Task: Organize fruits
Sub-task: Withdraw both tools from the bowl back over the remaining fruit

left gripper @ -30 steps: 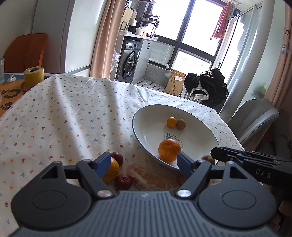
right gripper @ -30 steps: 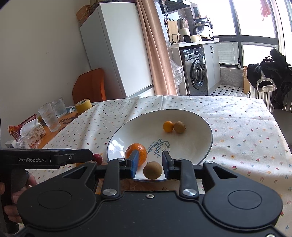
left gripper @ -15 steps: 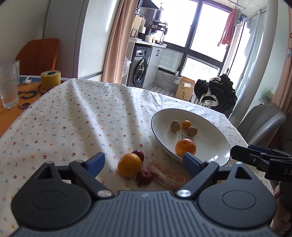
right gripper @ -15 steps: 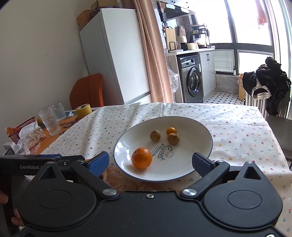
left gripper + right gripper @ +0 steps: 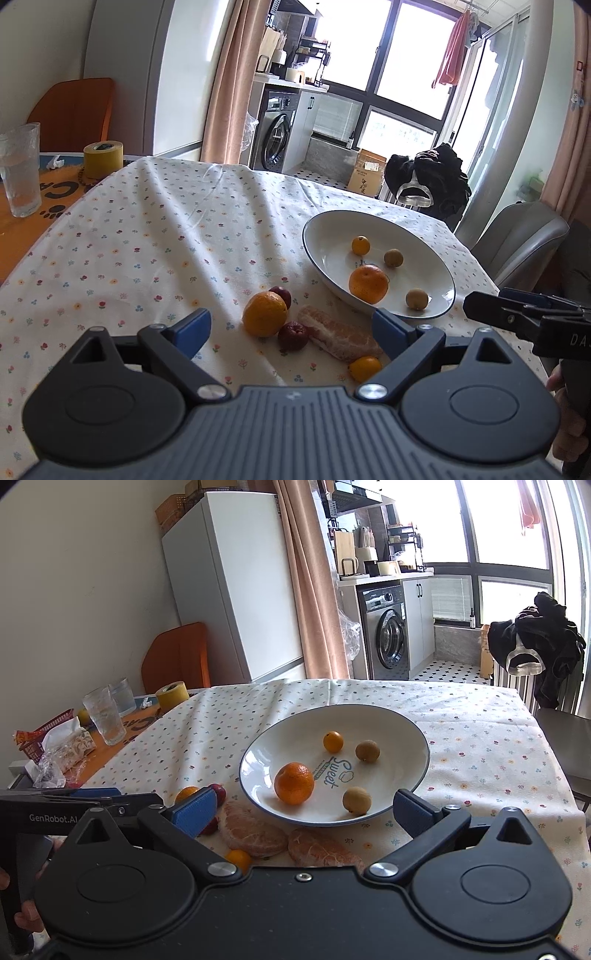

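1. Setting: a kitchen-dining room with a washing machine (image 5: 388,635) at the back and a table under a flowered tablecloth (image 5: 147,236).
2. Left gripper (image 5: 291,326): jaws spread wide, holding nothing. Just ahead, between its fingertips, lies the loose fruit: an orange (image 5: 265,314), two dark red fruits (image 5: 293,336), a peeled segment (image 5: 338,338) and a small kumquat (image 5: 365,368) close to the right finger.
3. Deciding relation: the loose fruit sits directly ahead of the left gripper and ahead-left of the right one, so the left is judged nearer. The peeled segment's long axis runs slantwise from ahead-left toward the right finger.
4. Bowl (image 5: 417,738): ahead-right of the left gripper, directly ahead of the right. It holds an orange, a kumquat and two brown fruits.
5. Right gripper (image 5: 303,808): jaws wide apart, empty, near the bowl's closest rim.
6. Hidden or unclear: the right view shows a second peeled segment (image 5: 321,851), absent from the left view; the gripper bodies cut off the near table edge; the brown fruits' kind cannot be told.
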